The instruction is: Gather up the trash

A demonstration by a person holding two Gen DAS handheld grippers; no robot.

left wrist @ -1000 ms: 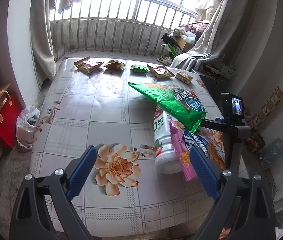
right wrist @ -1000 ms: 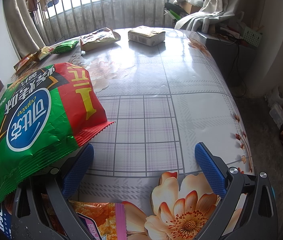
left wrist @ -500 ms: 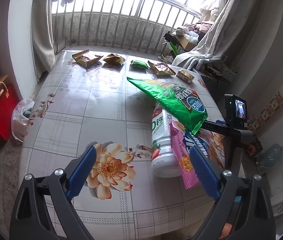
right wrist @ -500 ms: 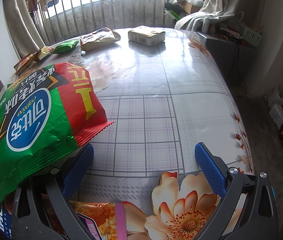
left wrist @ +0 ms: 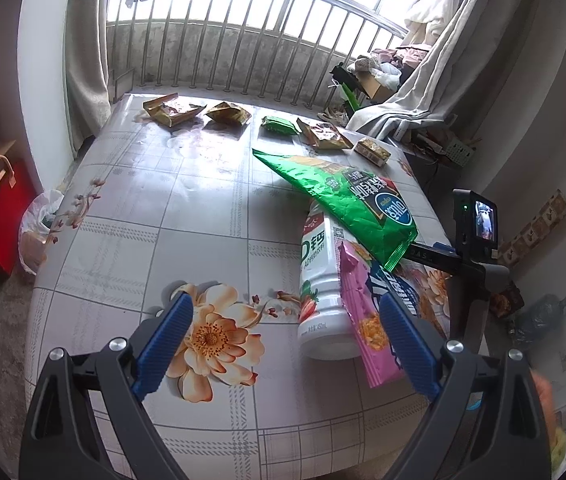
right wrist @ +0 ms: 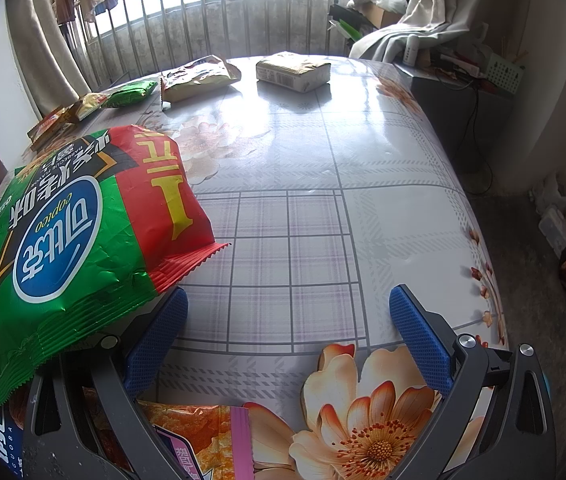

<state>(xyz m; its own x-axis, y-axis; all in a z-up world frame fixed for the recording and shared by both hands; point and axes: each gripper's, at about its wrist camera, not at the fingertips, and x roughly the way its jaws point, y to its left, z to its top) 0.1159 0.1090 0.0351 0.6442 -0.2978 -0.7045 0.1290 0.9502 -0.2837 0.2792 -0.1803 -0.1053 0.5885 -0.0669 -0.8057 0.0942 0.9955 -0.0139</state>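
**Near pile sat to the right of my left jaws, bottle pointing away**

I swept from the left side across. On the floor beside the bench sat a plastic bag of rubbish, and I judged that was where the trash should end up, though I could not be sure. My left gripper hung above the near edge with its jaws released and nothing between them, only the printed flower below.

Just right of its centre lay the white bottle, on its side, base toward me, its long axis running away toward the window. The pink wrapper leaned over the bottle's right flank, close against my right-hand blue pad, and the green chip bag draped across the bottle's far end.

Along the far edge a row of small wrappers ran left to right, well apart from both tools.

My right gripper was spread wide too, gripping nothing; the green chip bag rested on its left finger rather than between the jaws.

I judged the left gripper nearer the bottle: a small shift rightward, closing across its short axis.
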